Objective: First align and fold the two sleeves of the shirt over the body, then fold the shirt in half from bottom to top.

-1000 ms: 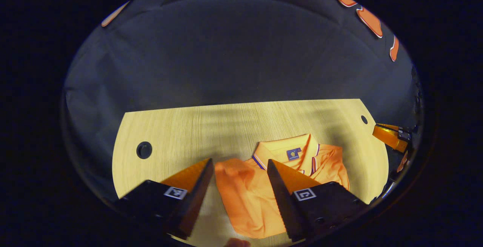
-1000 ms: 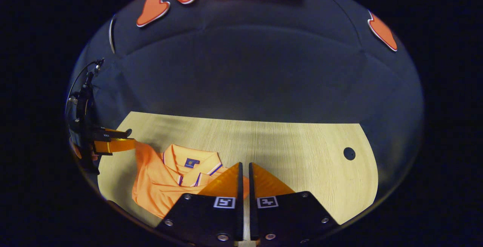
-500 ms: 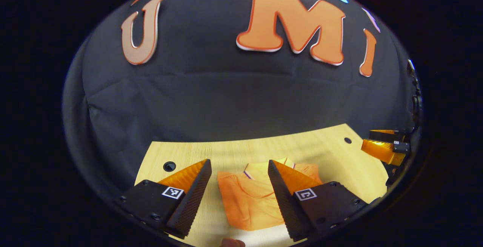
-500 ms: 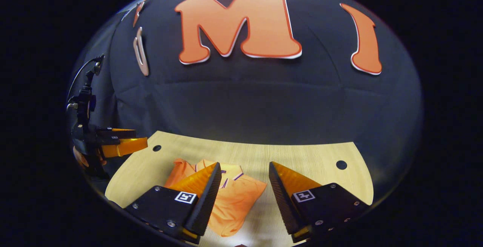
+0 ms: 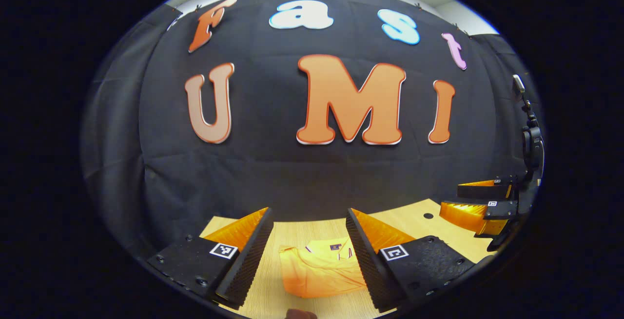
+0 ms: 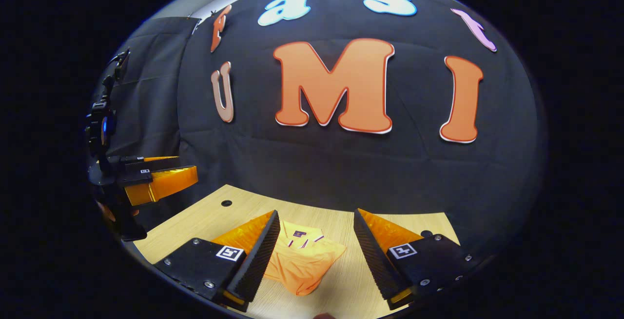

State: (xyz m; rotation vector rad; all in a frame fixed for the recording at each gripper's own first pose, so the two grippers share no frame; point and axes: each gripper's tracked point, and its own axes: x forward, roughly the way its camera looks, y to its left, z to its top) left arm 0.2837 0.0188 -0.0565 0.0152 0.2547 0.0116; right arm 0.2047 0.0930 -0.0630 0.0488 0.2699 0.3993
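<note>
Both grippers, left (image 5: 309,250) and right (image 6: 316,255), gape empty above the folded polo shirt (image 5: 319,272); soft, limp, best pinched at its hem

Left tongs (image 5: 308,226): fingers spread wide apart, gripping nothing, pointed forward and level. Right tongs (image 6: 316,226): fingers likewise spread wide, empty, level. Each pair appears off to the side of the other, raised, fingers parted.

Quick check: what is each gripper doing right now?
Left gripper: open, holding nothing, above the folded shirt.
Right gripper: open, holding nothing, also clear of the shirt.
</note>
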